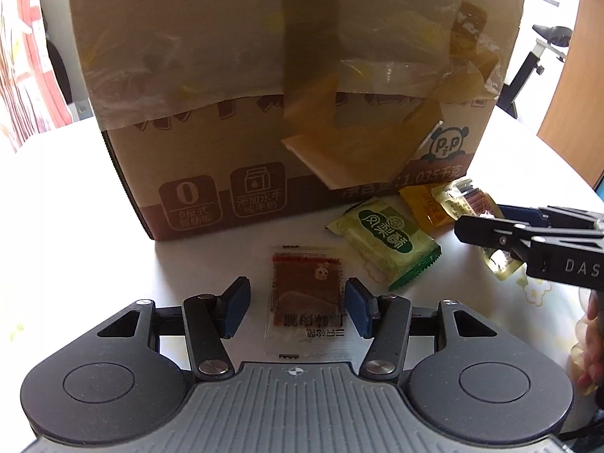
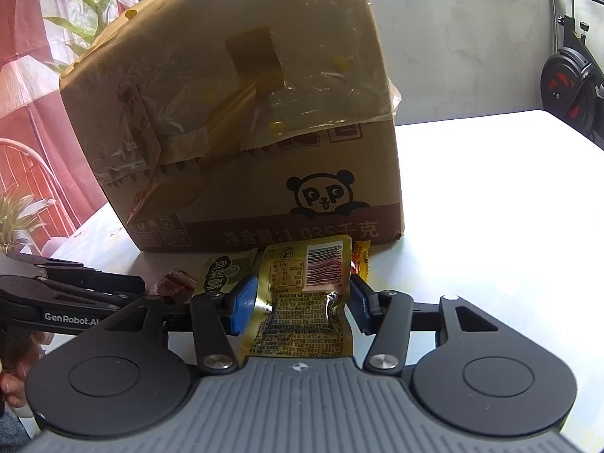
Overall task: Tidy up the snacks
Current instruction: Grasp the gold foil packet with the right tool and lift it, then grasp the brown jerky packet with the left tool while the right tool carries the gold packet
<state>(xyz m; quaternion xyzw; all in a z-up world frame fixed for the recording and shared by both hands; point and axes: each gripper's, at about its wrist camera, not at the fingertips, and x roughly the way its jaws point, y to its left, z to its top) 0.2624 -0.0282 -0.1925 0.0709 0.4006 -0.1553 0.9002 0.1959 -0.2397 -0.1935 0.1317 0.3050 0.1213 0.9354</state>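
A clear packet of brown dried meat [image 1: 307,294] lies flat on the white table between the pads of my left gripper [image 1: 298,302], which is open around it; the right pad looks close to its edge. A green pineapple-cake packet [image 1: 385,241] lies to its right, with an orange packet [image 1: 422,200] behind. My right gripper [image 2: 302,302] straddles a gold foil packet [image 2: 305,298] with a barcode, pads at both its sides; whether they press it I cannot tell. The right gripper also shows in the left wrist view [image 1: 528,241].
A large taped cardboard box [image 1: 287,87] with a panda logo stands just behind the snacks, also in the right wrist view [image 2: 241,132]. An orange packet [image 2: 361,256] and the green packet [image 2: 222,275] lie beside the gold one. An exercise bike [image 2: 570,87] stands beyond the table.
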